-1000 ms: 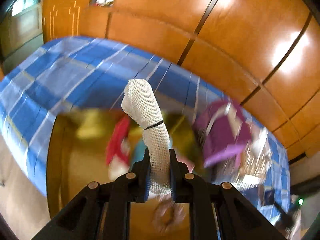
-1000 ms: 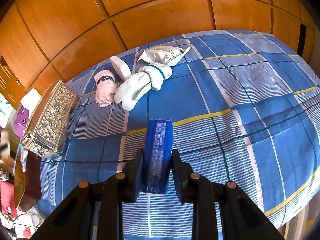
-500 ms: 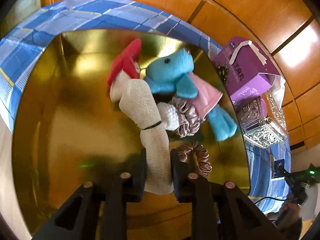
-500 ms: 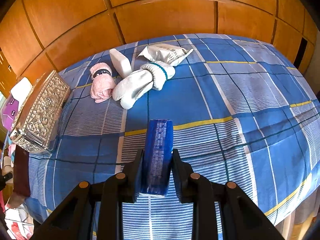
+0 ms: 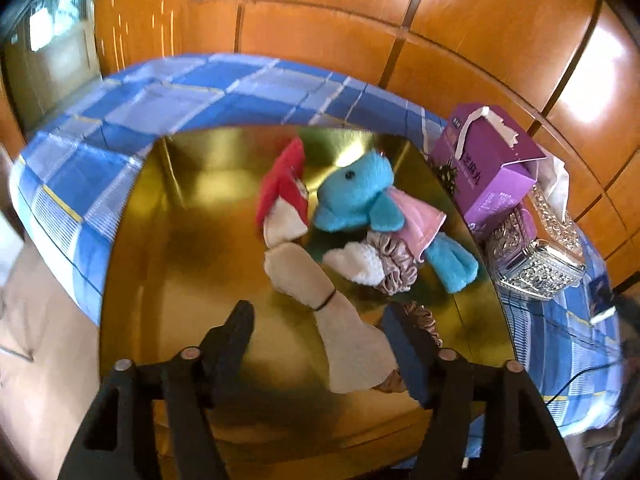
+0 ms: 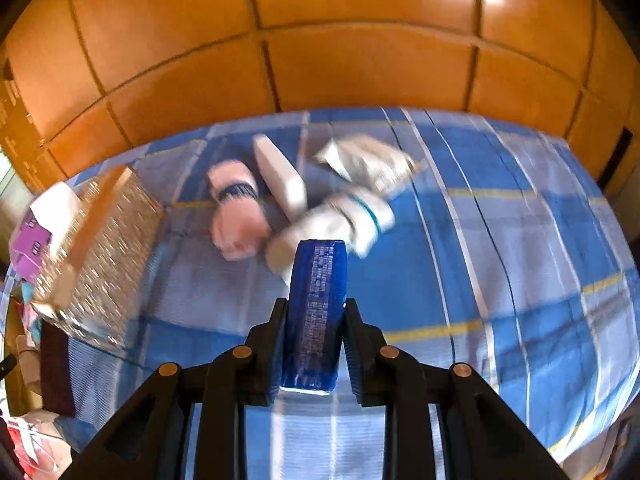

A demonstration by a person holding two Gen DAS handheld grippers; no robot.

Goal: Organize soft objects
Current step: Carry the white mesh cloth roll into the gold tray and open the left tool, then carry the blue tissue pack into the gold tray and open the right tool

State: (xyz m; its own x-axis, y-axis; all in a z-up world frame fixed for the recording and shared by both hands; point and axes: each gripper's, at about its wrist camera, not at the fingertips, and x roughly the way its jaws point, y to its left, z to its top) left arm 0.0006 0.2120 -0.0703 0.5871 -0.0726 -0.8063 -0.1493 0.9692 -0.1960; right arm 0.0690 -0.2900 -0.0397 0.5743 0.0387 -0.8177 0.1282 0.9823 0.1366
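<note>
Currently, left gripper: jaws just opened wide, the cream mesh roll lying released between them in the gold tray, near the blue plush and scrunchies. Right gripper: jaws clenched on a blue packet above the checked bedspread; pink roll and white roll lie beyond.

1. Rolled sock lies in the tray, near its front.
2. Plush toy and scrunchie lie behind it.
3. Carton and ornate box stand right of the tray, on the bedspread.
</note>
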